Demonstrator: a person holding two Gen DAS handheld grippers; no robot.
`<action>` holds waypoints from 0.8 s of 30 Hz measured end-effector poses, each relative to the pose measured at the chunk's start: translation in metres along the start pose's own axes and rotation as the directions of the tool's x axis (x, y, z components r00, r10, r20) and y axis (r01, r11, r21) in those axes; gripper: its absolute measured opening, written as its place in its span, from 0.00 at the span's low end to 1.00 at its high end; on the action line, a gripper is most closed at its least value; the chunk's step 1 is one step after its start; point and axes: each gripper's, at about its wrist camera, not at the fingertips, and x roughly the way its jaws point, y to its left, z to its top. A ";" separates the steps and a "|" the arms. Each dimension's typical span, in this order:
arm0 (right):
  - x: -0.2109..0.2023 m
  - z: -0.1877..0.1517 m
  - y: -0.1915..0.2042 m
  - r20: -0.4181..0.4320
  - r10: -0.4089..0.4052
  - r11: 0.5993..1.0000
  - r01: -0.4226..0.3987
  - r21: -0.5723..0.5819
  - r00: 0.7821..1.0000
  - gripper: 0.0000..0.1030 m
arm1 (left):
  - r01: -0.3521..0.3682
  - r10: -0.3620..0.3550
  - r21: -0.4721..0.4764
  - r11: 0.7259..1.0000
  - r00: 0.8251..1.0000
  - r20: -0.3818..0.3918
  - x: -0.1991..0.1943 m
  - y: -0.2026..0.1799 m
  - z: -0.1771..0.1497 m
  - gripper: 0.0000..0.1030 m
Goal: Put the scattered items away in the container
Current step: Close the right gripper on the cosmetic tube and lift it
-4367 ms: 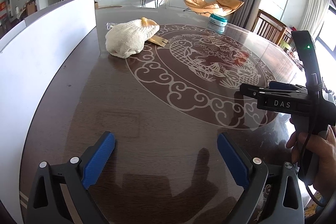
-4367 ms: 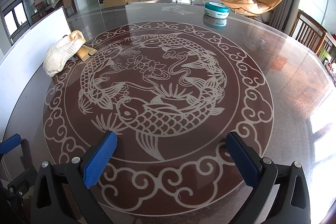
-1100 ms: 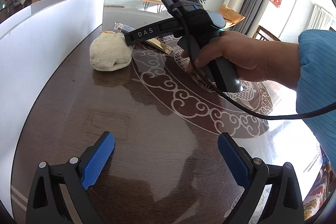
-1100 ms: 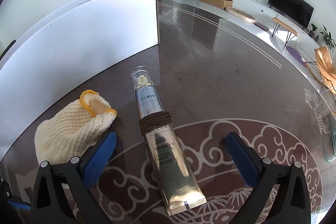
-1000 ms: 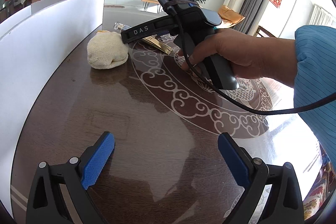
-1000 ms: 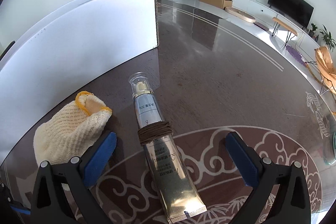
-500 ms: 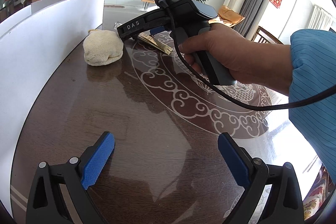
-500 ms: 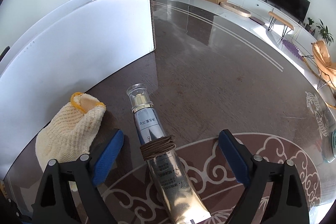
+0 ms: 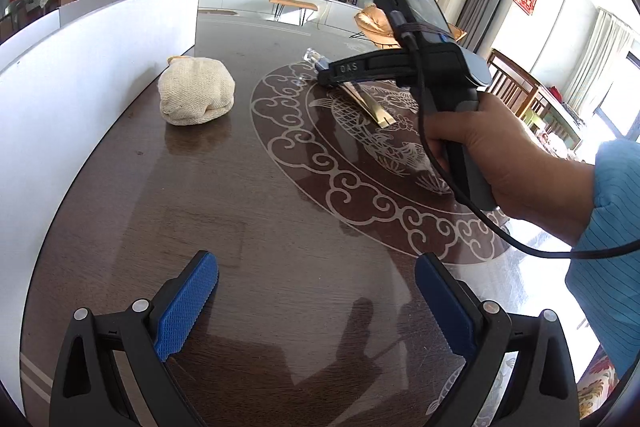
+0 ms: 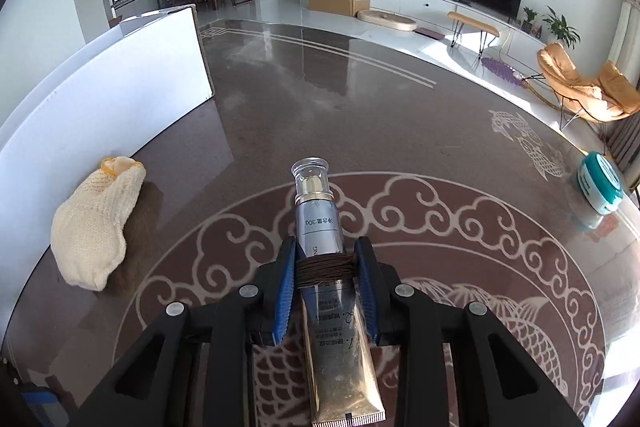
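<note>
A silver and gold cosmetic tube [image 10: 316, 227] with a clear cap and a brown band round its middle points away from me. My right gripper [image 10: 325, 267] has its jaws closing on it, and the blue pads [image 10: 286, 287] press on the band from both sides. In the left wrist view a hand holds that gripper [image 9: 324, 77] over the table's patterned ring, with the tube's gold end [image 9: 370, 103] showing below it. A cream knitted mitt [image 10: 96, 223] [image 9: 196, 93] lies beside the white container wall [image 10: 120, 75] [image 9: 80, 67]. My left gripper [image 9: 316, 291] hovers open over bare wood, holding nothing.
The round dark table [image 9: 280, 187] carries a pale carp and cloud pattern. A teal and white tub [image 10: 600, 183] sits near the far right edge. A person's blue sleeve [image 9: 616, 211] crosses the right side. Chairs and a television stand beyond.
The right gripper's jaws went from wide open to closed on the tube's banded middle. It then carried the tube rightward, away from the mitt and over the patterned ring. The left gripper stayed put.
</note>
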 end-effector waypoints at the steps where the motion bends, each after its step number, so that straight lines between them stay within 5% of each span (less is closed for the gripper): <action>1: -0.009 -0.010 -0.010 0.003 -0.012 1.000 0.012 0.024 1.000 0.29 | 0.001 -0.001 -0.001 1.000 1.000 0.000 0.000 0.000 0.000 0.98; 9: -0.085 -0.097 -0.059 0.001 -0.096 0.991 0.096 0.097 0.995 0.30 | 0.004 -0.004 -0.005 1.000 1.000 0.002 0.002 0.002 0.001 0.98; 13: -0.100 -0.117 -0.068 -0.014 -0.117 0.987 0.117 0.108 0.993 0.65 | 0.001 -0.001 -0.002 1.000 1.000 0.000 0.002 0.005 0.002 0.98; 17: -0.102 -0.118 -0.071 -0.021 -0.112 0.985 0.113 0.130 0.994 0.68 | -0.003 0.003 0.002 1.000 1.000 -0.002 0.002 0.007 0.002 0.98; 20: -0.095 -0.115 -0.079 -0.039 -0.102 0.982 0.107 0.154 0.994 0.88 | -0.013 0.014 0.010 1.000 1.000 -0.006 0.003 0.006 0.002 0.98; 24: -0.093 -0.113 -0.076 -0.047 -0.102 0.984 0.108 0.142 0.994 0.92 | -0.020 0.020 0.015 1.000 1.000 -0.008 0.005 0.005 0.003 0.98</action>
